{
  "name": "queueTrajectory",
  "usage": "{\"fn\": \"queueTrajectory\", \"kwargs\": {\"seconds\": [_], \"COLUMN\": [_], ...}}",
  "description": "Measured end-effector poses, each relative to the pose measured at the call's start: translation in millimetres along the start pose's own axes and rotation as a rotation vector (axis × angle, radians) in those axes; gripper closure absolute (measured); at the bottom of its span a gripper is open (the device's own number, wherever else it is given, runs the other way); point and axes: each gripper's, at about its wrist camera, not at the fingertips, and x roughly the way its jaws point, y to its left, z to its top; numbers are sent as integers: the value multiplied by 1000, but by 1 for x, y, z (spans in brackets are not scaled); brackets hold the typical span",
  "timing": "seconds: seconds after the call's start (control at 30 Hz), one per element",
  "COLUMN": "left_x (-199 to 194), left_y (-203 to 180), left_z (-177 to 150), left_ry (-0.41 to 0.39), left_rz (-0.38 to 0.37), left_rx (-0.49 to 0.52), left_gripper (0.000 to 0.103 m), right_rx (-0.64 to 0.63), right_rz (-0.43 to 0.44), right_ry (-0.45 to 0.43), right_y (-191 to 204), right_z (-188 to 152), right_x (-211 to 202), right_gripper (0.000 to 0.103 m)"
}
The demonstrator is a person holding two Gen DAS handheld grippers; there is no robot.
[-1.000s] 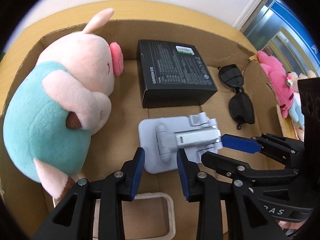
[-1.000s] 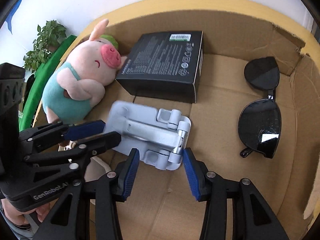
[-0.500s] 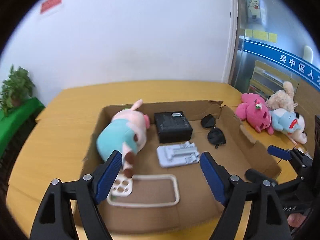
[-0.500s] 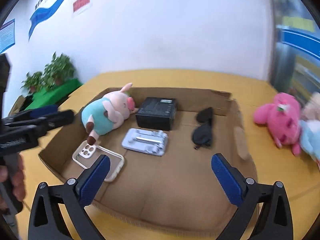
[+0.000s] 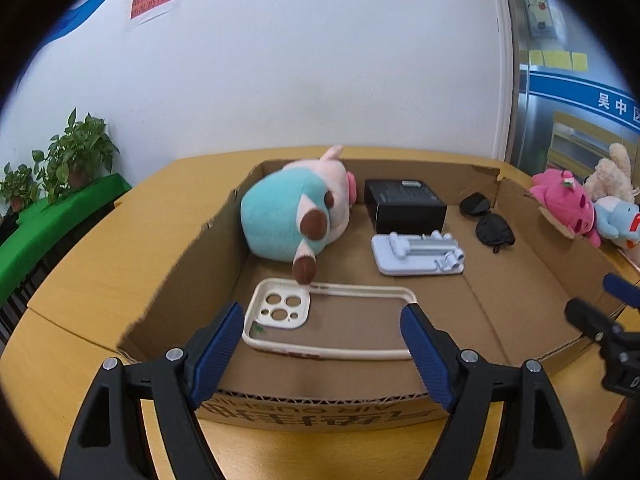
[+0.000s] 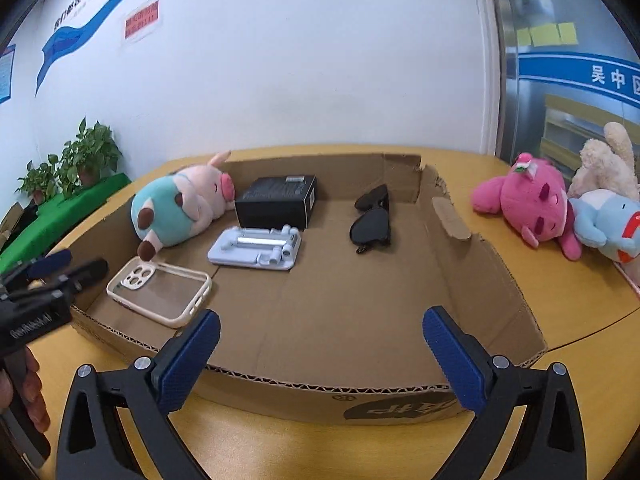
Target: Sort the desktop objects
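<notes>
Five items in box: the cardboard box (image 6: pixel 472 276) on the yellow surface (image 6: pixel 568 320) holds a pig plush (image 6: pixel 180 208) at its far left corner, a black carton (image 6: pixel 276 200) against the far wall, sunglasses (image 6: pixel 372 220) toward the far right corner, a grey phone stand (image 6: pixel 256 248) just in front of the carton, and a cream phone case (image 6: pixel 160 288) near the front left corner.
Left tool: your left tool (image 5: pixel 322 344) stands wide open with nothing between its blue pads, over the box's front wall, in line with the phone case.
Right tool: your right tool (image 6: pixel 320 356) is spread as wide as it goes and is empty, facing the bare right half of the box floor.
Outside the box: a pink plush (image 6: pixel 532 204), a blue plush (image 6: pixel 608 220) and a beige plush (image 6: pixel 604 168) lie together at the right edge of the surface, well apart from both tools.
Risk, box wall: reaching right for the plushes, your right tool could catch the torn right wall and drag the box.
Risk, soft grip: a pinch on loose fur may slip mid-carry.
Risk, crowding: dropping a plush by the sunglasses could press on them or bury them.
</notes>
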Motion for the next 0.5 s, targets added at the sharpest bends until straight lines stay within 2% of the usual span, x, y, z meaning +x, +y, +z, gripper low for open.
{"fn": "queueTrajectory", "kwargs": {"seconds": [0.3, 0.5], "left_x": [-8, -6], "left_y": [-4, -5], "left_z": [-13, -11], "left_ry": [-118, -118], "left_rz": [-3, -5], "left_rx": [11, 13], "left_gripper": [18, 14], "right_rx": [-20, -19], "right_rz": [2, 1], "right_ry": [-102, -106], "right_y": [1, 1], "right_z": [-10, -9], "right_x": [-5, -4], "right_gripper": [0, 0]}}
